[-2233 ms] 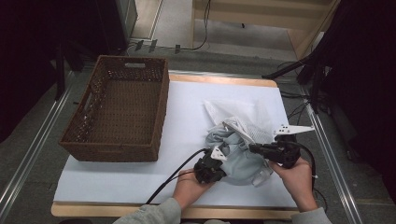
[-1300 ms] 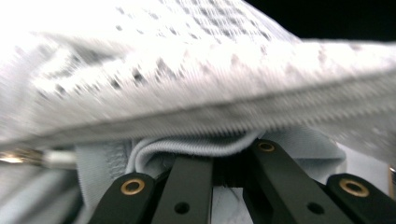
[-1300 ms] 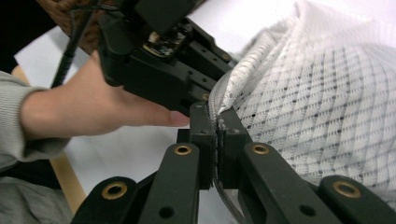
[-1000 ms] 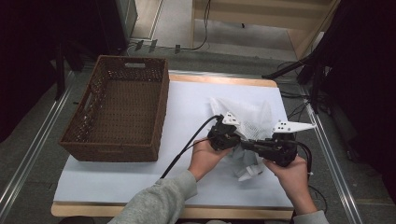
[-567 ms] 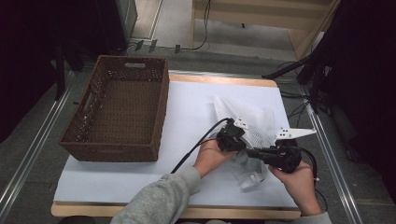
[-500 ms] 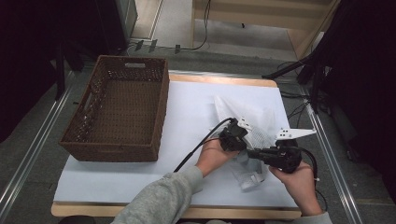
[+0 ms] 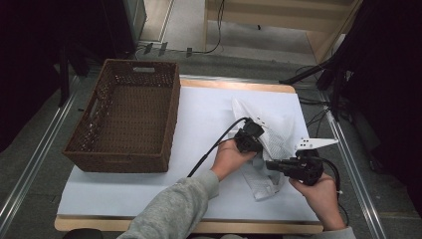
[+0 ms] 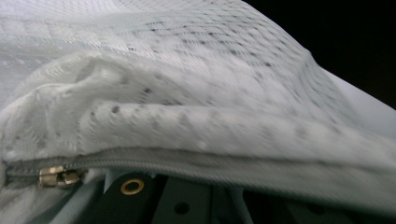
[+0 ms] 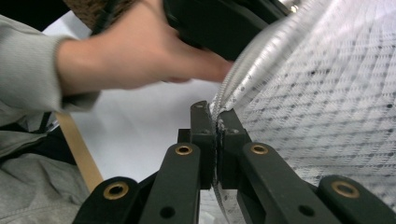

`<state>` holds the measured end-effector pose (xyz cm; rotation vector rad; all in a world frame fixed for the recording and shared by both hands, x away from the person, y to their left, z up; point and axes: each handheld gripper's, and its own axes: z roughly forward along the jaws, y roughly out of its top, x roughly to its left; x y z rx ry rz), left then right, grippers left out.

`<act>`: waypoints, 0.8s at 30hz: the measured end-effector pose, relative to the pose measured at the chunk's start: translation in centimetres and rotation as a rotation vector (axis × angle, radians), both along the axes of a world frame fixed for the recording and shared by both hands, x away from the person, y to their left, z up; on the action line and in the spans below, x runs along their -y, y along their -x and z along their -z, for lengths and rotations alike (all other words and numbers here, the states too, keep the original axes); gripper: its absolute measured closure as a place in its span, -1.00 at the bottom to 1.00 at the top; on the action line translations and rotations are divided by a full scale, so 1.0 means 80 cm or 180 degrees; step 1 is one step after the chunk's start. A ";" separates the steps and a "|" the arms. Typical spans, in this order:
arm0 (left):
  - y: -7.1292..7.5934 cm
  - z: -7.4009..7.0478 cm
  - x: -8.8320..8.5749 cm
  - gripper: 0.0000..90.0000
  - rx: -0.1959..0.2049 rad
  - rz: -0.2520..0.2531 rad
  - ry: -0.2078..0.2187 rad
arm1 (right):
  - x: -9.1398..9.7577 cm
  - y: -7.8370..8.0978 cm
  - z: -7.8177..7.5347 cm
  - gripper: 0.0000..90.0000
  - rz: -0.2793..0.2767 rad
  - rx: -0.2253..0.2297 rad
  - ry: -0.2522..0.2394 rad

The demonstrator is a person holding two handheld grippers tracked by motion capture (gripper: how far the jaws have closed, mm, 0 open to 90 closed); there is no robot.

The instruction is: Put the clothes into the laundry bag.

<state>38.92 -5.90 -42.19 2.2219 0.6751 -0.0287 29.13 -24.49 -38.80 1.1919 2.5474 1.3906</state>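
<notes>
mesh bag point(image 7: 271, 144) on the white table point(image 7: 199, 119), right of the wicker basket point(image 7: 127, 119) (zipper edge up). right gripper point(image 9: 215, 122) pinches its zipper hem; left gripper point(image 7: 247, 140) clamps the bag's top, jaws pressed together.

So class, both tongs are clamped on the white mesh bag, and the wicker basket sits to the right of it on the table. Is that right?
Not quite. The high view shows the wicker basket to the left of the white mesh bag, not the right. Both tongs, left and right, do clamp the bag.
</notes>
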 end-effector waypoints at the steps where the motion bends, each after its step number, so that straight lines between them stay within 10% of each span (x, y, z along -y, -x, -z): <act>1: 0.001 -0.002 -0.003 1.00 -0.0015 0.0038 -0.0002 | 0.001 -0.001 0.001 0.98 0.0017 -0.0009 -0.0006; 15: 0.019 -0.028 -0.073 0.91 0.0005 0.0130 -0.0023 | -0.001 -0.004 0.004 0.97 0.0102 0.0020 0.0062; 24: 0.030 -0.010 -0.116 0.79 -0.0047 0.0001 -0.0070 | -0.003 -0.006 0.005 0.97 0.0117 -0.0007 0.0090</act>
